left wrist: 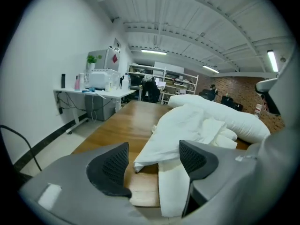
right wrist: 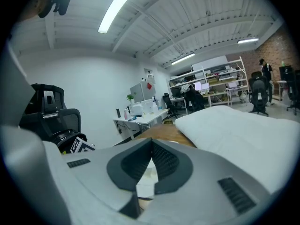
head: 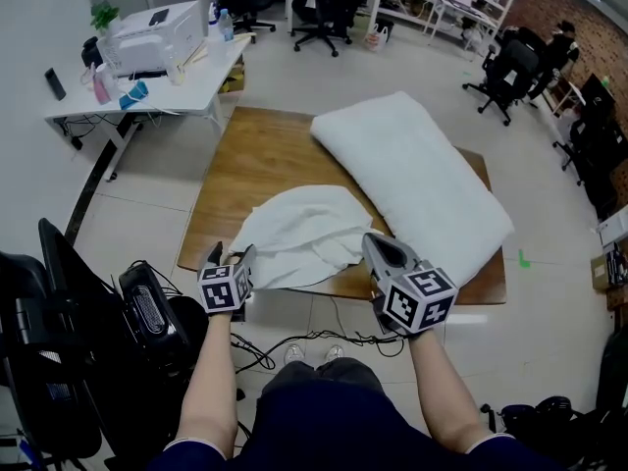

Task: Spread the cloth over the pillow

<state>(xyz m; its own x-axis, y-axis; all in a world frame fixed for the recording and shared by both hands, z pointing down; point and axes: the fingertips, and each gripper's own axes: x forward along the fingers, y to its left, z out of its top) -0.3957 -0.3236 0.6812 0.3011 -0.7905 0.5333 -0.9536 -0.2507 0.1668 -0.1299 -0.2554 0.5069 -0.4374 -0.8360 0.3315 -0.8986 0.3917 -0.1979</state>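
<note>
Your left hand-held gripper hovers at the near edge of the wooden worktop with its jaws spread wide. In the left gripper view a folded corner of the white cloth lies between them, and neither pad presses on it. Your right hand-held gripper has its jaws pressed together, pinching a sliver of the cloth at the cloth's near right side, as the right gripper view shows. The cloth sits bunched in a heap by the middle of the near edge, and part of it droops over that edge just beside your left jaws. Its right side lies up against the long side of the pillow. The pillow runs diagonally from the middle of the far edge to the near right corner, where it overhangs the worktop. The left half and far left corner of the worktop are bare wood, so you have open room there. Pale floor surrounds the worktop. A white desk stands beyond the far left corner, a black chair crowds your left side, and cables trail on the floor by your feet.
</note>
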